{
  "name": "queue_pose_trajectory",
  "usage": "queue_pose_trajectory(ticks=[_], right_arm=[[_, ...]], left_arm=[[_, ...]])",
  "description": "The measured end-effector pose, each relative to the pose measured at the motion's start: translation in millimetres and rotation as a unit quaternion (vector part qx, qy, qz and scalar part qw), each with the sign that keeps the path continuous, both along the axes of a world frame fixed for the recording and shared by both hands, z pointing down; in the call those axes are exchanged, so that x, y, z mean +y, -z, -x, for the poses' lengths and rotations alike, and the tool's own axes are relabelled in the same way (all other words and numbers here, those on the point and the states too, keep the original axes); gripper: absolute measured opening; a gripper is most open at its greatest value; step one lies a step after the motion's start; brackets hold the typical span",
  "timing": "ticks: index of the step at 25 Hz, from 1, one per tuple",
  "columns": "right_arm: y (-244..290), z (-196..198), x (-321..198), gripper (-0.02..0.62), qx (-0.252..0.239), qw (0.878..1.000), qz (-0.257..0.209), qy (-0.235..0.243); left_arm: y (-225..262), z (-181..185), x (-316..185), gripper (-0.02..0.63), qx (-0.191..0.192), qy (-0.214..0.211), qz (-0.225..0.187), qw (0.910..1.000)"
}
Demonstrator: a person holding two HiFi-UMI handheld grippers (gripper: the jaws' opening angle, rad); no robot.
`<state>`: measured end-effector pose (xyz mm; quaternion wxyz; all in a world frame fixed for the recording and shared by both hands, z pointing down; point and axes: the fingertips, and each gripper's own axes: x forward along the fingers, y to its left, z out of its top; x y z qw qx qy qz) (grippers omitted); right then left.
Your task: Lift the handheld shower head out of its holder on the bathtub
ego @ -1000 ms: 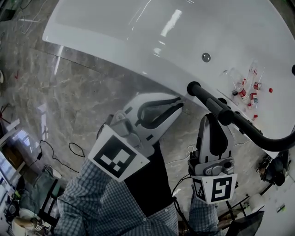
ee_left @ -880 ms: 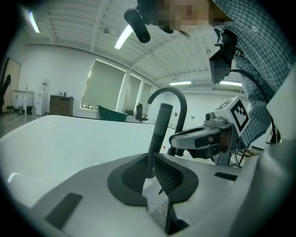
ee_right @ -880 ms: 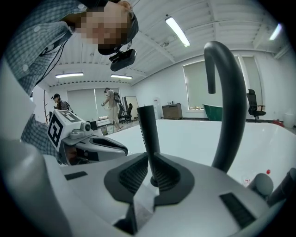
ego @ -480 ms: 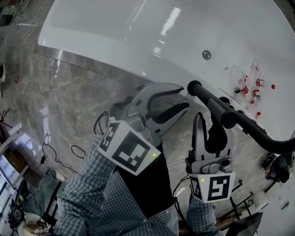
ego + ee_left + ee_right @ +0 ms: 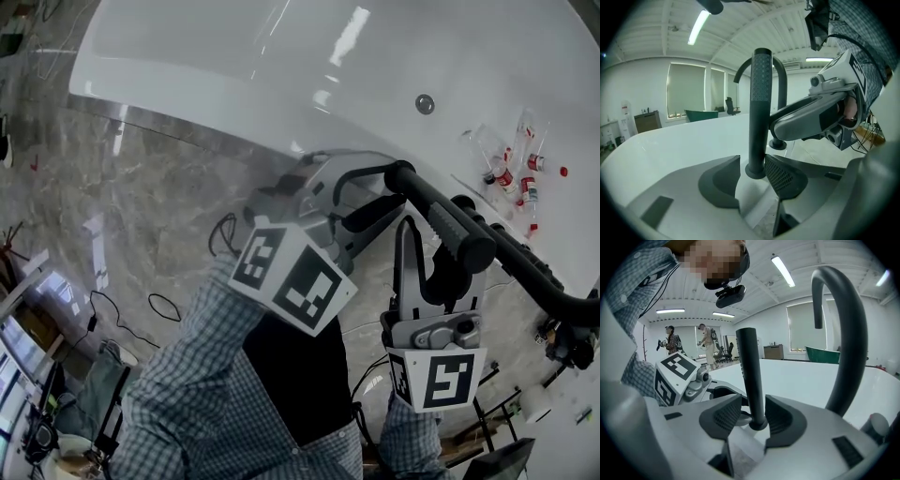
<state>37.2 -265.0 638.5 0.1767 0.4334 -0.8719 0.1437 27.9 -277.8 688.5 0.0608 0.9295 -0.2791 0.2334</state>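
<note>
1. white bathtub [image 5: 234,56] rim carries the dark shower head [image 5: 759,108], upright in its holder [image 5: 754,172].
2. left gripper [image 5: 752,161]: fingers just opened, spread around its stem, no clamp.
3. right gripper [image 5: 753,401]: fingers likewise just opened around it.

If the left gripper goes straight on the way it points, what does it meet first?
The dark stem of the handheld shower head, upright in its holder. The jaws of the left gripper, just opened, stand either side of it without pressing. Depth is unclear, but it looks very near.
</note>
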Motion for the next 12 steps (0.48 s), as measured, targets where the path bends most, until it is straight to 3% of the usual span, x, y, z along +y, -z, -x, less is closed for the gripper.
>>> queue_pose_trajectory(ticks=[12], right_arm=[[4, 7, -13, 0.137, -0.007, 1.0, -0.015, 0.003]], left_arm=[[3, -15, -4, 0.14, -0.008, -0.02, 0.0, 0.9998]])
